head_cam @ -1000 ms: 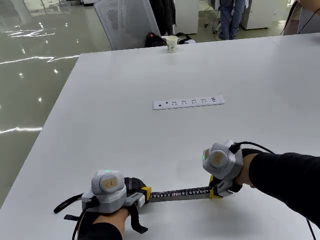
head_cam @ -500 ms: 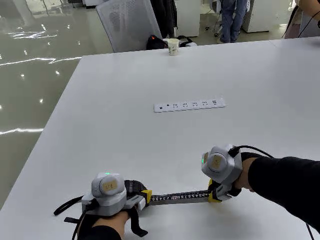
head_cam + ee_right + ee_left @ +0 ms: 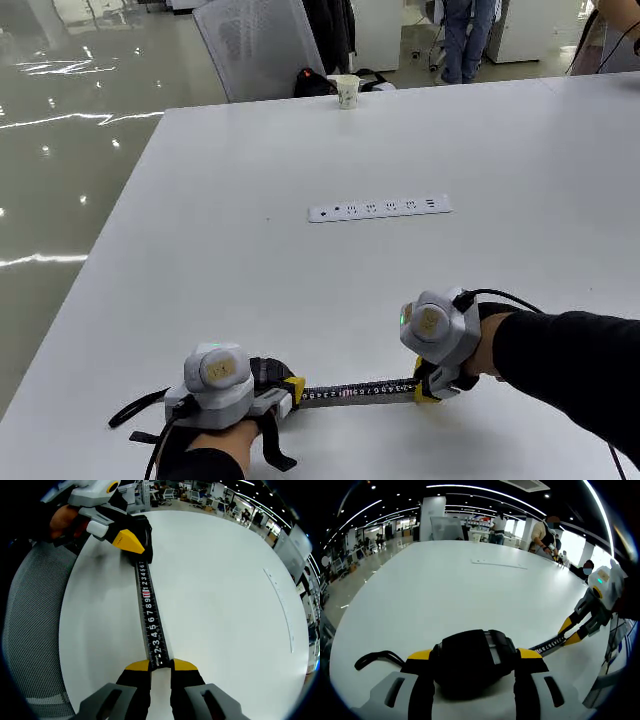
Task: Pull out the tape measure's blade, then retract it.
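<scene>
Two things matter for the pull, which I judge to be the step in hand. The tape measure [image 3: 266,373] must stay put, and the blade [image 3: 147,610] must leave its mouth in a straight line, low over the table [image 3: 300,150]. A sideways or upward tug would likely kink the blade. Letting go of the tip would let it whip back, so the return should be fed in under a firm pinch.

The left gripper [image 3: 475,656] has its jaws set fairly wide around the black case, one yellow tip on each side, pressing it at the near edge of the table. The right gripper [image 3: 161,666] has its jaws drawn narrow, pinching the very end of the blade between the yellow tips. A short length of blade runs taut between the two, printed side up. A power strip [image 3: 379,208] lies well apart, farther up the table.
</scene>
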A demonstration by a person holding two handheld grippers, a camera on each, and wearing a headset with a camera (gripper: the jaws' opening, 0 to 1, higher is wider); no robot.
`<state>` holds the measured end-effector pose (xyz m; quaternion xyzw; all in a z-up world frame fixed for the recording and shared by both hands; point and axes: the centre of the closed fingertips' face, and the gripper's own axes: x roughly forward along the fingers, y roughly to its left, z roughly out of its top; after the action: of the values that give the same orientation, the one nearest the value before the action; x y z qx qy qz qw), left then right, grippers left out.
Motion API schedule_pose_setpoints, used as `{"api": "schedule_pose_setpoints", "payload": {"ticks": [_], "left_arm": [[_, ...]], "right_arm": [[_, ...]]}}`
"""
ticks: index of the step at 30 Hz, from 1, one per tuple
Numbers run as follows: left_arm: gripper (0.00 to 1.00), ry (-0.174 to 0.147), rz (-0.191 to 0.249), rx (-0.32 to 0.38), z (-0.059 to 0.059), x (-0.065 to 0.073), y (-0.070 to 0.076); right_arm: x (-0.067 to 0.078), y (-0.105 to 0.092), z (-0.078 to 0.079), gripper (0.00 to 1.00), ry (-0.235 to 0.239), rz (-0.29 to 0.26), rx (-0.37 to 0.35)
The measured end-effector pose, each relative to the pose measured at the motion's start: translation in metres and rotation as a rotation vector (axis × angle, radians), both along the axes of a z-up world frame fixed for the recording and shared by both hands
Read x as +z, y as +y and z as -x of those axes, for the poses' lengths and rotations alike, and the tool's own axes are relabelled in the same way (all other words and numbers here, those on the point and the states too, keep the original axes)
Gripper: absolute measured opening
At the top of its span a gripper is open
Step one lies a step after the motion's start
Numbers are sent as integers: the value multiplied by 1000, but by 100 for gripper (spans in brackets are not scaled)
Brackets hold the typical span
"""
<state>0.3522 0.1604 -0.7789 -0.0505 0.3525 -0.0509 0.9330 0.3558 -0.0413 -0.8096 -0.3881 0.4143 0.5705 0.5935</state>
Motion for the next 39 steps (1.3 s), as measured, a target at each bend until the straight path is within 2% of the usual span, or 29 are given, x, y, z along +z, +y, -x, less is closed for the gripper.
{"api": "schedule_pose_setpoints", "payload": {"ticks": [10,18,39], "left_arm": [[59,-1,0,-5,1,0,0],[59,13,18,-2,0,1,1],[59,10,27,-4,-1,-1,0]], "right_arm": [[0,4,1,11,5,3,5],[0,8,1,11,5,-4,5],[-2,17,0,11,7,-19,7]]}}
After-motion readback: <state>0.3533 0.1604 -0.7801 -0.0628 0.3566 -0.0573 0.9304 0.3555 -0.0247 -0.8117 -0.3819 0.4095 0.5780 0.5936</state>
